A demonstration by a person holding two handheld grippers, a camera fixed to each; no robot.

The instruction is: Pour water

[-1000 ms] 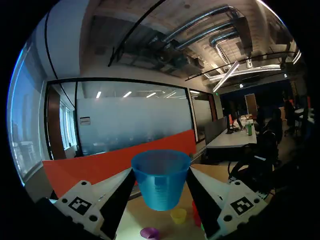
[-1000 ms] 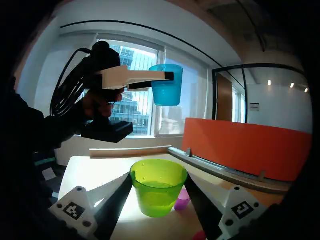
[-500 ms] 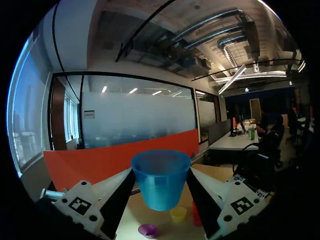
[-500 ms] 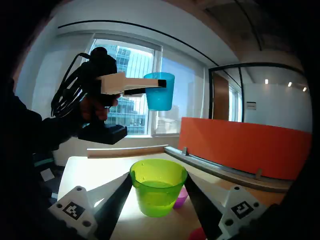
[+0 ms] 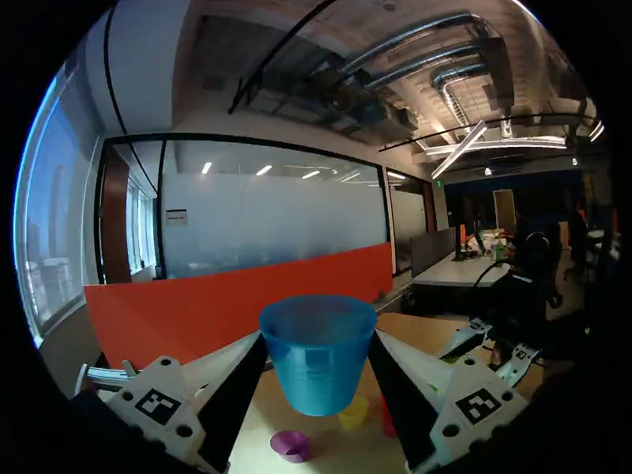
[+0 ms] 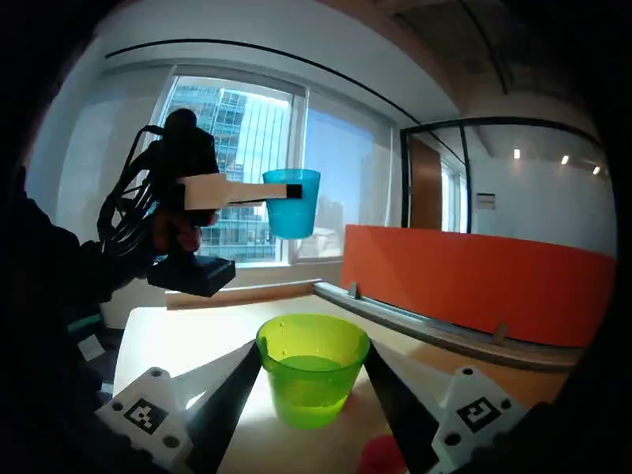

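Note:
A blue cup (image 5: 317,359) stands upright between the fingers of my left gripper (image 5: 317,341), which is shut on it. From the right gripper view the same blue cup (image 6: 291,207) hangs high over the table, with the left gripper (image 6: 289,192) held by a hand (image 6: 170,229). My right gripper (image 6: 314,351) is shut on a green cup (image 6: 313,375) that is upright, lower than the blue one, and holds some liquid. The right gripper's white fingers (image 5: 472,330) appear low at the right of the left gripper view.
On the light wooden table (image 6: 182,336) below stand a small purple cup (image 5: 291,445), a yellow cup (image 5: 353,411) and a red cup (image 6: 381,457). An orange partition (image 6: 490,276) runs along the table's far edge. Windows (image 6: 237,158) are behind the left hand.
In the right gripper view the left gripper and blue cup have drifted left and lower. The purple cup behind the green cup has slid out of sight, and a red cup has come in below.

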